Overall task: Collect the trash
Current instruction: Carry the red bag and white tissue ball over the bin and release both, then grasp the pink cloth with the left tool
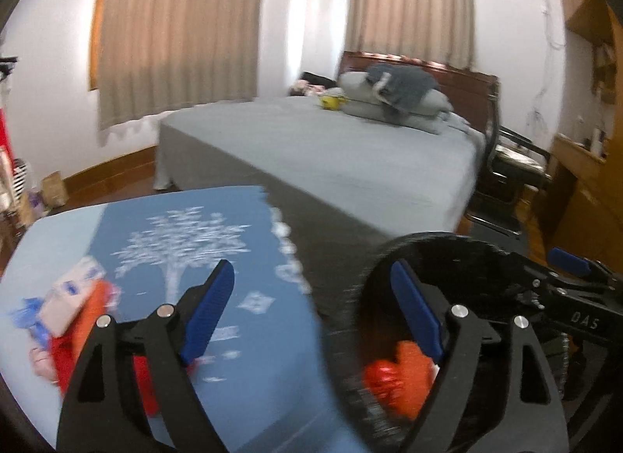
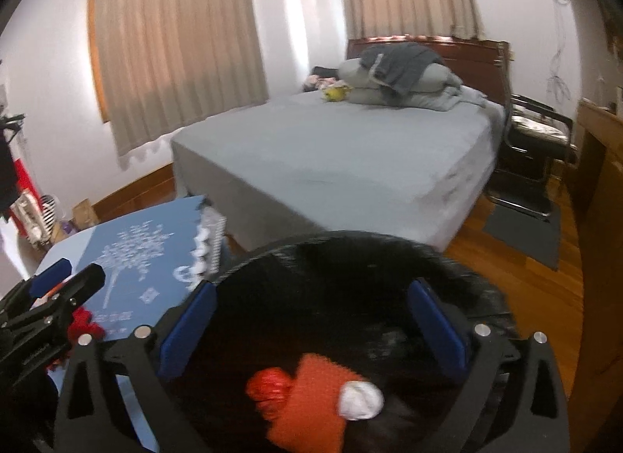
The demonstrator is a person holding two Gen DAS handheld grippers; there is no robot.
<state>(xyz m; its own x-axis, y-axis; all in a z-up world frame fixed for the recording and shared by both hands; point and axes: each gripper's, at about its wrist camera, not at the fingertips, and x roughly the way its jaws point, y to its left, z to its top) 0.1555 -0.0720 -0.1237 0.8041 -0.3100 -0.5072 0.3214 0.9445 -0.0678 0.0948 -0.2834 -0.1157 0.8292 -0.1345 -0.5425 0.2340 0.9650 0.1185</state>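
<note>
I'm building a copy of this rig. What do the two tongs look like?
Both tongs, left and right, match: matte black angular frames, silver round bolt heads at the pivots, and flat ribbed blue pads on the fingers. The right one's side carries white letters "DAS".

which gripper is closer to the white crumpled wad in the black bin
Right. The right gripper is open directly over the black bin, with the white wad just below its fingers. The left gripper straddles the bin's rim beside the blue table.
</note>
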